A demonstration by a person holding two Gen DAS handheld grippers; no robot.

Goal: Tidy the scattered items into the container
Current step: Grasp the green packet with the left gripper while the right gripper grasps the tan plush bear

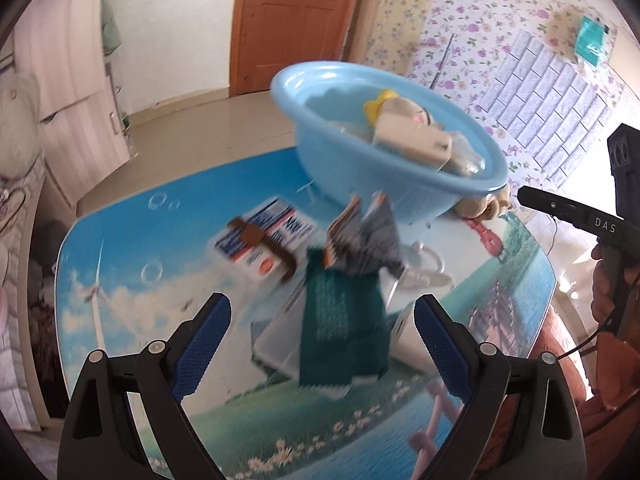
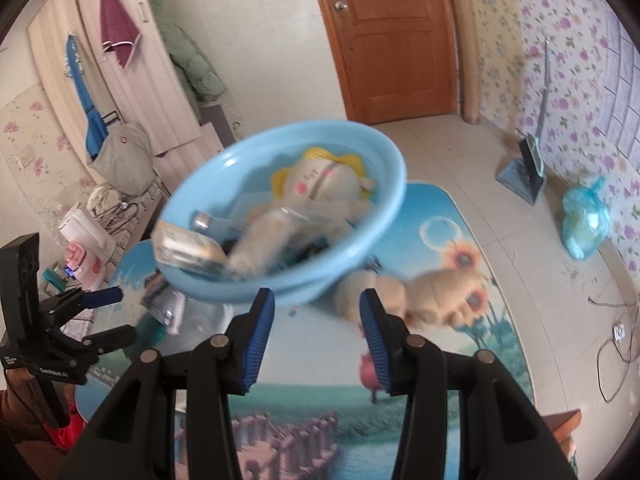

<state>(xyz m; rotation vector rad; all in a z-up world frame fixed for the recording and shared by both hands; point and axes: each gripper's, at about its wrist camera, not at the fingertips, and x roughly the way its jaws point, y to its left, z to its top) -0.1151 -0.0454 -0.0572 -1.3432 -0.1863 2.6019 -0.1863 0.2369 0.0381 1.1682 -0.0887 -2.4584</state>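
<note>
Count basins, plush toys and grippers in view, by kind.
Basin: 1
Plush toys: 2, one in it, one beside it
Grippers: 2, left and right, jaws open
Total: 5
</note>
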